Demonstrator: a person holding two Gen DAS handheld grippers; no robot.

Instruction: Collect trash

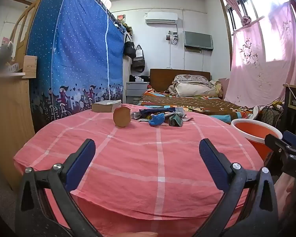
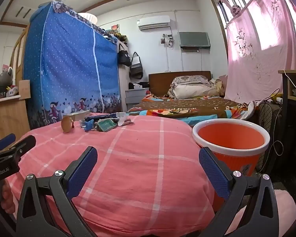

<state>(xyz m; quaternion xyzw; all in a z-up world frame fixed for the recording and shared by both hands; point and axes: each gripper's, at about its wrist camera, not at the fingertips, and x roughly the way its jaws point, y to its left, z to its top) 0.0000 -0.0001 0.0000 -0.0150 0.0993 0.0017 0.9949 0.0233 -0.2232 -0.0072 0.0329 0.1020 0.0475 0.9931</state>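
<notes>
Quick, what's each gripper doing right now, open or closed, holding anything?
Left gripper: open, holding nothing, above the pink cloth.
Right gripper: open, holding nothing, beside the orange bin.

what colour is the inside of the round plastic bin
Orange, with a white rim; the round plastic bin shows best in the right wrist view.
</notes>
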